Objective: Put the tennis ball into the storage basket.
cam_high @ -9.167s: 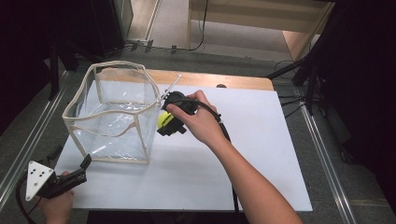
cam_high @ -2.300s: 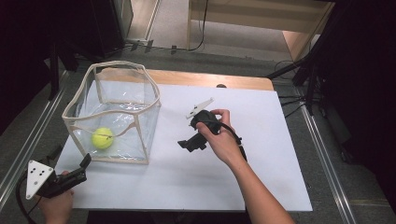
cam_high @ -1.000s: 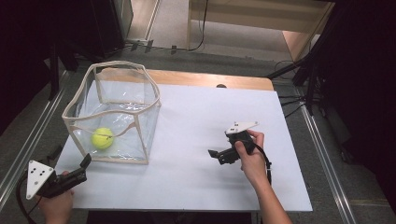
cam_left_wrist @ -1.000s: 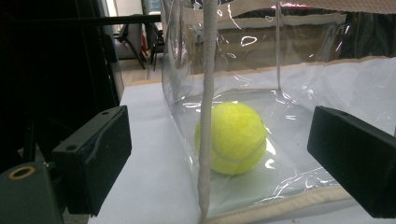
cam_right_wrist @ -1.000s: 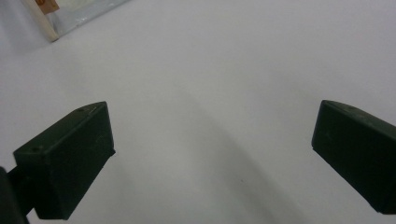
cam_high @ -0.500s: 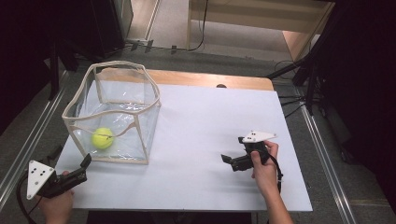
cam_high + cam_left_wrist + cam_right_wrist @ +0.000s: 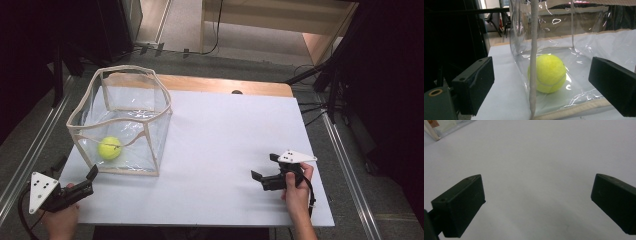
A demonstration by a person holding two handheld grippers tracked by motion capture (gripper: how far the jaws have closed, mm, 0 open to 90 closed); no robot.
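A yellow tennis ball (image 7: pixel 109 148) lies on the bottom of a clear plastic box (image 7: pixel 150 107) with beige trim, at the table's left. My left gripper (image 7: pixel 77 166) rests open at the front left corner, aimed at the box's near corner. In the left gripper view its jaws stand wide apart around the box's corner seam (image 7: pixel 532 50), and the ball (image 7: pixel 549 73) sits just behind the clear wall. My right gripper (image 7: pixel 265 166) is open and empty near the front right of the table. In the right gripper view the gripper (image 7: pixel 536 202) holds nothing over bare white surface.
A white sheet (image 7: pixel 225 135) covers the table, with a wooden strip (image 7: pixel 225 85) along its back edge. Metal rails run down both sides, and cables and stand legs (image 7: pixel 320 80) lie at the back right. The box's corner (image 7: pixel 434 131) shows far off in the right gripper view.
The right gripper held the ball at the box, let it go inside, then drew back to the table's front right, open. The left gripper has stayed put.
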